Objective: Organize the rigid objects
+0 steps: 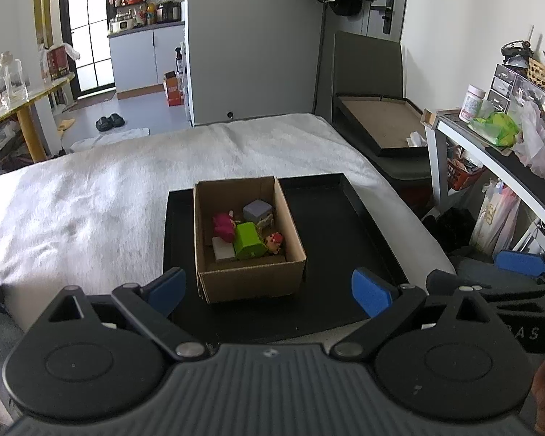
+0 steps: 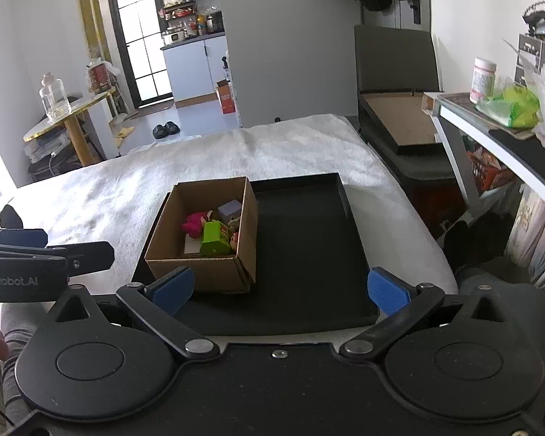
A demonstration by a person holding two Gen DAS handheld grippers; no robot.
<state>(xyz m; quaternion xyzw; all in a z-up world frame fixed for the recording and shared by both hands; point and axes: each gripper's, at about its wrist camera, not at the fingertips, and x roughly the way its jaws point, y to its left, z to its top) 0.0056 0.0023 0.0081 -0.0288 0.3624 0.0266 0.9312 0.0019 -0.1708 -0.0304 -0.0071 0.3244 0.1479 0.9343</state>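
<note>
Toy-filled cardboard box (image 1: 250,283) on black tray (image 1: 330,225), white blanket (image 1: 91,196) around

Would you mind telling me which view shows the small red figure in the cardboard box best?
The left wrist view: the red figure lies clearly visible beside the green block. In the right wrist view the box wall hides most of it.

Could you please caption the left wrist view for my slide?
Open left tongs hover before a cardboard box of small toys on a black tray.
</note>
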